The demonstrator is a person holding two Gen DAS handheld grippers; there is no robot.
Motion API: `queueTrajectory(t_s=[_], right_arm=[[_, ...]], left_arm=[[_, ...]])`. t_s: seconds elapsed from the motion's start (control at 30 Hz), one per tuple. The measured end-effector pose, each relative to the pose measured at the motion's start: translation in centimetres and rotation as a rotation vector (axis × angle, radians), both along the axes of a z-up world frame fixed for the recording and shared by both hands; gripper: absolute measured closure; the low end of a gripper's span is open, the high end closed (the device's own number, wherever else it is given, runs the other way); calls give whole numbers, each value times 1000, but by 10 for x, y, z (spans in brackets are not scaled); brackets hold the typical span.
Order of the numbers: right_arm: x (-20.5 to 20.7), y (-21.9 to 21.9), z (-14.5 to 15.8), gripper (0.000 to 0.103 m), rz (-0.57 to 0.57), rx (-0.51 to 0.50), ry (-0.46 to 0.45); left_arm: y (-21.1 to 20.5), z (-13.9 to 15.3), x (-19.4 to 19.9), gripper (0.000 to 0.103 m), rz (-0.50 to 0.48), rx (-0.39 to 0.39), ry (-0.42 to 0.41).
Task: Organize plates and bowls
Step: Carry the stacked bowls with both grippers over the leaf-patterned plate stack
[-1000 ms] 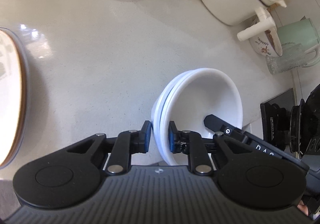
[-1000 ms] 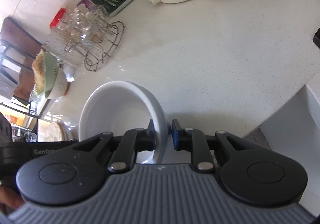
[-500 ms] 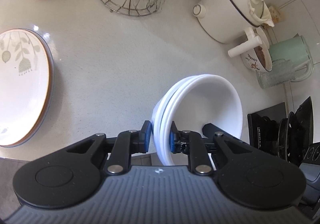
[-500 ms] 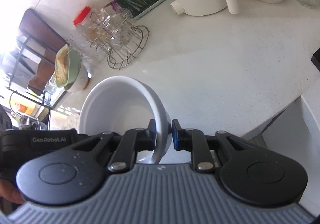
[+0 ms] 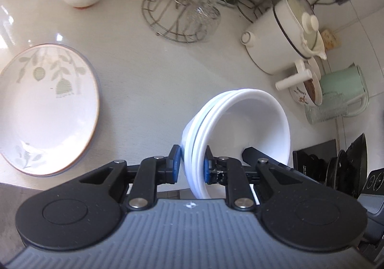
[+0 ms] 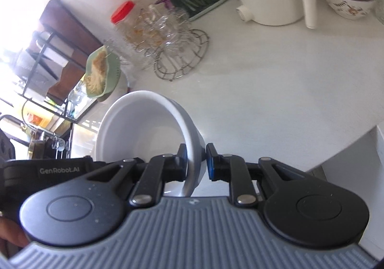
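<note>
Carrying a nested stack of white bowls [image 5: 242, 125] between two claws, clear above the pale surface [image 5: 153, 81]. Left claw [image 5: 189, 168] nearly closed, blue pads clamped on the near rim of the stack, one pad outside, one inside. Right claw [image 6: 195, 164] likewise nearly closed, pads pinching the opposite rim, bowl mouth tipped toward the left claw's side in that view. Stack of white bowls [image 6: 144, 129] tilted, not resting on anything visible; three rims distinguishable in the left view, count not certain.

Step in hand, by judgement: transport phase, both claws sharing the load, no set-down yet. Floral plate [image 5: 45, 108] lying flat on the surface to the left, well apart from the bowls; a likely neighbour for the sorted crockery, though destination cannot be confirmed.

Next move, by judgement: calls for levelling the stack, keeping both grips matched so rims do not slip or twist, lowering onto a bare patch well away from the wire glass rack [image 5: 180, 21] and white pot [image 5: 278, 38], then releasing together.

Writing: "GenRobot.AI" legible on the left claw's body [image 6: 60, 170] seen from the right view. Small logo marks on both housings unreadable. No other legible labels.
</note>
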State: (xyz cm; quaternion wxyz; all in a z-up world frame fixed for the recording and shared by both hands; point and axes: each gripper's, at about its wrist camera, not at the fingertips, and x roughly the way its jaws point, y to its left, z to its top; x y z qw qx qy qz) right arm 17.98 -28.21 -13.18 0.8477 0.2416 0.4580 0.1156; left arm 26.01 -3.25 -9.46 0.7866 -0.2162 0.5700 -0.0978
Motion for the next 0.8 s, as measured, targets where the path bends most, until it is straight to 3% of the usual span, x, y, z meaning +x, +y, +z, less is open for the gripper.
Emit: queueTrajectory(t_s=[0.33, 0.8], right_arm=[[7, 48, 8, 83, 53, 1, -17], [22, 133, 10, 83, 171, -44, -7]], left_arm=[[54, 9, -2, 82, 40, 10, -14], [146, -3, -11, 82, 116, -43, -21]])
